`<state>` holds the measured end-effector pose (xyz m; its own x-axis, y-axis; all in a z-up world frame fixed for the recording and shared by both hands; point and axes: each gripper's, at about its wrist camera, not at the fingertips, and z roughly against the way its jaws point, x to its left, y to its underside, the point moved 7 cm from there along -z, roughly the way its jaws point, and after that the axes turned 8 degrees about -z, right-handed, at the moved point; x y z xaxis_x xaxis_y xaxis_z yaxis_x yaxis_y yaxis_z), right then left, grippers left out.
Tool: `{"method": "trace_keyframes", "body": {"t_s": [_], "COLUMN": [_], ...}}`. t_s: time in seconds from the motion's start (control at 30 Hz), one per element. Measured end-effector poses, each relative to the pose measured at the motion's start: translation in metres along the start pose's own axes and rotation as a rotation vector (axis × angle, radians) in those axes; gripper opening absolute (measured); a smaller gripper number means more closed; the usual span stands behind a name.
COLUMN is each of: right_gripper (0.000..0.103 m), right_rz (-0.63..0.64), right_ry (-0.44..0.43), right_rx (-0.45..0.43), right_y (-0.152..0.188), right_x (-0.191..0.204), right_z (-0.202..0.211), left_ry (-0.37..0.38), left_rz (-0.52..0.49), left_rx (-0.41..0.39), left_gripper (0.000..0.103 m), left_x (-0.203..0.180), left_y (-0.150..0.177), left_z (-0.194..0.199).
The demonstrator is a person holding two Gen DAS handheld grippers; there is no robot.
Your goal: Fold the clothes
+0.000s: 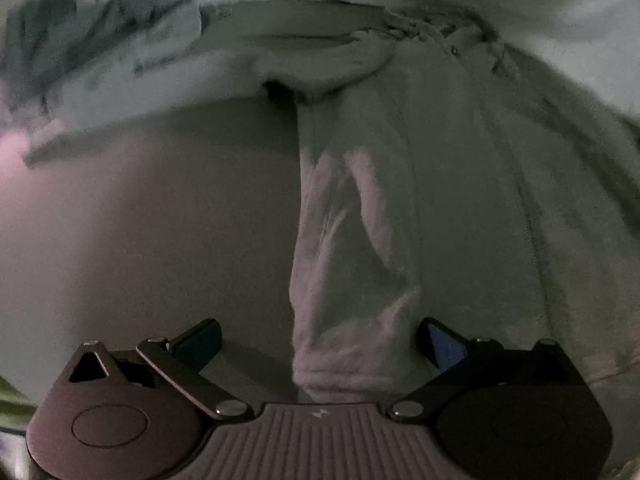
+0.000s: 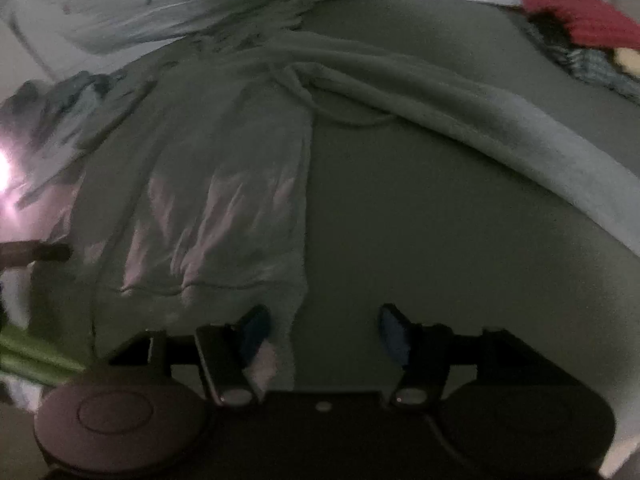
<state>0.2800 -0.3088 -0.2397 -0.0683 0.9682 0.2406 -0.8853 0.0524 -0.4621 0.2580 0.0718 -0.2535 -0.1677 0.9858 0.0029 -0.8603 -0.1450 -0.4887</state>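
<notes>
On the dim grey surface (image 2: 440, 220) a pale sweatshirt (image 2: 208, 184) lies spread out, one sleeve (image 1: 352, 240) folded in along its body toward the near edge, the other sleeve (image 2: 480, 120) trailing off to the far right. It looks soft, light and floppy, likely to sag and wrinkle, so the cuff and hem corners seem the best places to take hold. The left hand-held gripper (image 1: 320, 344) sits low over the cuff, fingers apart either side of it. The right hand-held gripper (image 2: 324, 336) sits low at the hem's right corner, fingers apart, one touching cloth. More clothes (image 2: 580, 36) lie at the far right corner.
</notes>
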Motion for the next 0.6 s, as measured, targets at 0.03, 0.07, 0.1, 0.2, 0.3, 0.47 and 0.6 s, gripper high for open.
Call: {"method": "trace_keyframes", "body": {"t_s": [0.03, 0.07, 0.1, 0.2, 0.3, 0.47, 0.6], "right_gripper": [0.064, 0.064, 0.064, 0.064, 0.073, 0.079, 0.079], "right_rz": [-0.003, -0.014, -0.031, -0.051, -0.031, -0.174, -0.175], "right_ry": [0.030, 0.054, 0.062, 0.124, 0.230, 0.254, 0.263], "right_rx": [-0.003, -0.008, -0.013, -0.013, -0.033, 0.009, 0.053], "right_y": [0.003, 0.006, 0.010, 0.028, 0.035, 0.030, 0.024], "right_x": [0.007, 0.016, 0.024, 0.044, 0.058, 0.051, 0.053], "right_z": [0.000, 0.000, 0.001, 0.001, 0.000, -0.001, -0.002], "left_ry": [0.033, 0.080, 0.126, 0.281, 0.348, 0.350, 0.416], "left_rz": [-0.006, -0.036, -0.068, -0.170, -0.273, -0.263, -0.091], "left_rx": [-0.005, -0.007, -0.010, 0.001, -0.004, -0.035, 0.016], "left_gripper": [0.102, 0.101, 0.097, 0.094, 0.094, 0.060, 0.017], "left_x": [0.001, -0.002, -0.005, -0.016, -0.021, -0.006, 0.017], "left_y": [0.000, -0.002, -0.003, 0.002, 0.014, 0.020, 0.025], "left_z": [0.001, 0.002, 0.004, 0.012, 0.017, 0.023, 0.026]}}
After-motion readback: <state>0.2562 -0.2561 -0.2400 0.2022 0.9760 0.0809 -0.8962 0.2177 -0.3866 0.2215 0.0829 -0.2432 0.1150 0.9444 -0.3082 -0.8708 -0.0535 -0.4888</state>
